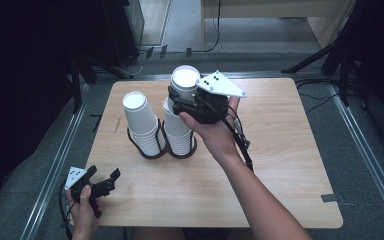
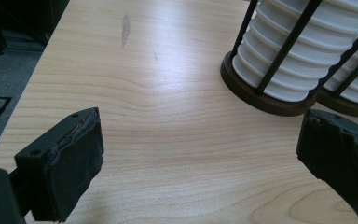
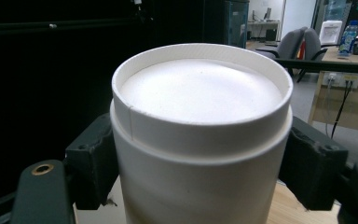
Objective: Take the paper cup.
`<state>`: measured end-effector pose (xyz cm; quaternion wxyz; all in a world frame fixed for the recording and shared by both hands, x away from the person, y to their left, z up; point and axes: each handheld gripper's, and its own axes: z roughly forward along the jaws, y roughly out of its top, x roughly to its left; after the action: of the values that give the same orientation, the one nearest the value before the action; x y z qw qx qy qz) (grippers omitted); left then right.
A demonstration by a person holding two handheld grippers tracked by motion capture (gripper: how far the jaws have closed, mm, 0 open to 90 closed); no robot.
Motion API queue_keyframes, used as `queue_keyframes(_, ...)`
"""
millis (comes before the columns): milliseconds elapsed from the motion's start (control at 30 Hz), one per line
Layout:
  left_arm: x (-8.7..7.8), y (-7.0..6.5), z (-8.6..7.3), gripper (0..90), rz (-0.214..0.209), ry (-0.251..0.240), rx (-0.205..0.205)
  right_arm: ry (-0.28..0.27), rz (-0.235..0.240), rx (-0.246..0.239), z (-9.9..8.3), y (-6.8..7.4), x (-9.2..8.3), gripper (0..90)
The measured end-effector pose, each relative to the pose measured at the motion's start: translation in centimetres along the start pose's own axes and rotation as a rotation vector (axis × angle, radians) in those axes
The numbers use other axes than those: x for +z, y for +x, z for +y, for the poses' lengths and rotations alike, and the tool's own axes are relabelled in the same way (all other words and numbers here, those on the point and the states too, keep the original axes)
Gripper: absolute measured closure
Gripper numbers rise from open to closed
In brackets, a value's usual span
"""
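Two stacks of upturned white paper cups stand in a black twin-ring wire holder [image 1: 152, 150] near the table's middle. The left stack [image 1: 140, 122] stands free. Atop the right stack [image 1: 177, 131] sits a top cup [image 1: 185, 79], and my right gripper [image 1: 182, 97] is shut on its sides. In the right gripper view that cup [image 3: 200, 93] stands base up between the two jaws of the right gripper [image 3: 200, 163]. I cannot tell whether it is clear of the cups below. My left gripper [image 1: 104, 173] is open at the table's front left corner, holding nothing [image 2: 200, 158].
The holder's brown base [image 2: 261, 100] and ribbed cup rims [image 2: 284, 70] lie ahead and right of the left gripper. The wooden table [image 1: 280, 165] has bare room at right and front. Metal floor rails [image 1: 55, 165] run along both sides.
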<state>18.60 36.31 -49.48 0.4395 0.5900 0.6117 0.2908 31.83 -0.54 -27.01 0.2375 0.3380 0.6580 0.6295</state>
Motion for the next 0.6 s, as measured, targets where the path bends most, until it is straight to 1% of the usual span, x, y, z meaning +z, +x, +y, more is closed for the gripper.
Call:
queue_keyframes(67, 0.0, 0.0, 0.0, 0.6, 0.000, -0.001, 0.001, -0.001, -0.005, -0.003, 0.0, -0.2, -0.8, 21.8)
queue_keyframes(100, 0.0, 0.0, 0.0, 0.6, 0.000, -0.001, 0.000, -0.001, -0.005, -0.003, 0.0, -0.2, -0.8, 21.8)
queue_keyframes(200, -0.1, 0.0, 0.0, 0.6, 0.000, 0.002, 0.005, -0.005, -0.013, -0.004, -0.2, -0.7, -1.6, 21.9)
queue_keyframes(233, -0.1, 0.0, 0.0, 0.6, 0.000, 0.002, 0.005, -0.007, -0.019, -0.003, -0.3, -1.0, -2.1, 21.8)
queue_keyframes(267, -0.1, 0.0, 0.0, 0.6, 0.000, 0.002, 0.007, -0.007, -0.019, -0.003, -0.3, -1.0, -2.1, 21.8)
queue_keyframes(400, -0.1, -0.1, -0.1, 0.6, 0.001, -0.001, 0.005, -0.010, -0.038, -0.010, -0.4, -1.7, -3.2, 21.8)
queue_keyframes(500, -0.1, -0.1, -0.1, 0.6, 0.000, -0.007, 0.002, -0.010, -0.047, -0.009, -0.7, -2.3, -4.0, 21.8)
queue_keyframes(600, -0.2, -0.1, -0.1, 0.6, 0.000, -0.007, 0.008, -0.006, -0.062, -0.017, -1.2, -2.9, -4.9, 21.8)
